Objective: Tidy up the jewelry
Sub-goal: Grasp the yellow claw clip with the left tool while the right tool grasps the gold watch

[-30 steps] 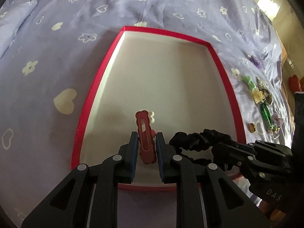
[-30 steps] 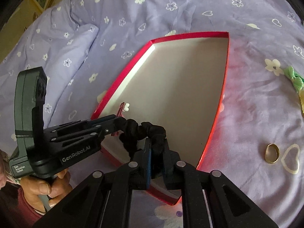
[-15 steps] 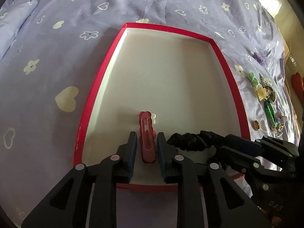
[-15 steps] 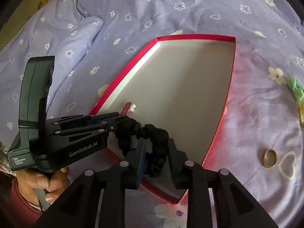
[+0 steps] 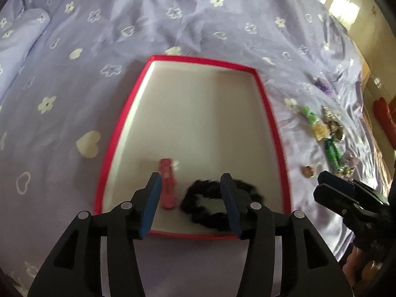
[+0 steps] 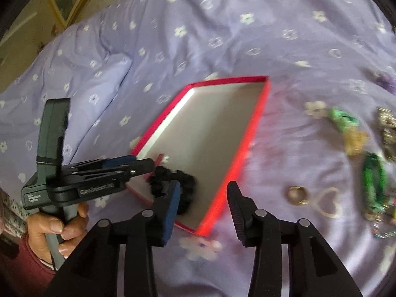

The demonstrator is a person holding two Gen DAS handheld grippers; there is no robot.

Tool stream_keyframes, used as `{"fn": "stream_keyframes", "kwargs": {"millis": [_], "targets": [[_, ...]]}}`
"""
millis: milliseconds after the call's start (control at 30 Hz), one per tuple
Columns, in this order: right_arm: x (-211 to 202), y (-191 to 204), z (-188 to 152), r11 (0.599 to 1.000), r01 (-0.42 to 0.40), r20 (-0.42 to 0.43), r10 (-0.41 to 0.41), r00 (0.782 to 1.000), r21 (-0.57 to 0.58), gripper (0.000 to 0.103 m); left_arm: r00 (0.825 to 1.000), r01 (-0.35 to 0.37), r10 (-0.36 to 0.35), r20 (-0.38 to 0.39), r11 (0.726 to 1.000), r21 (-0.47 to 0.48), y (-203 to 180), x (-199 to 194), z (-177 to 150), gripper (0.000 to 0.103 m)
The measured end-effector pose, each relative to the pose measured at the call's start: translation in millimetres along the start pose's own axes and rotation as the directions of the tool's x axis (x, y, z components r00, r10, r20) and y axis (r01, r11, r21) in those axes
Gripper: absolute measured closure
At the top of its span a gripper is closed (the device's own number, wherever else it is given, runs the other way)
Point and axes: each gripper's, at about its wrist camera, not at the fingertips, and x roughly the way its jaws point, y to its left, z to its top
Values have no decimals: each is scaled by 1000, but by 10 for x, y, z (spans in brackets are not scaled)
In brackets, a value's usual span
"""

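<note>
While both grippers' jaws are opening on nothing, the pink hair clip (image 5: 167, 185) lies at nine o'clock of the black scrunchie (image 5: 217, 204) in the red box (image 5: 271, 123).

Home bedroom, lilac flower-print bedsheet (image 5: 198, 24), pillow (image 6: 81, 79)

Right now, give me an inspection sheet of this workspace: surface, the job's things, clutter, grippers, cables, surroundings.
Surface: purple bedspread with white flower and heart print, creased.
Job's things: red-rimmed tray holds a pink hair clip and a black scrunchie side by side at its near end. Still on the bedspread to the tray's right: a gold ring, green hair clips and other small pieces, blurred.
Clutter: nothing seen.
Grippers: left gripper and right gripper both opening, nothing between the jaws.
Cables: nothing seen.
Surroundings: pillow at the left, bright window beyond the bed.
</note>
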Motion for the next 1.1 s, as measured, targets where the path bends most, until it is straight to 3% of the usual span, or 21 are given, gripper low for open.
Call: {"fn": "stream_keyframes", "kwargs": {"millis": [333,633,1100], "targets": [[-535,-808,-92,982,103,76,-116,990,158,61,998,69,-69,5,995,70,-633,2,116,47],[-906,-1389,-151,949,184,125,-221,967,254,61,992,127,-126,-14,984,123,-1185,152,254,43],[-837,-2155,66,907,248,110,-300,948,339,61,978,204,-195,-67,965,166,-2007,656,512,42]]}}
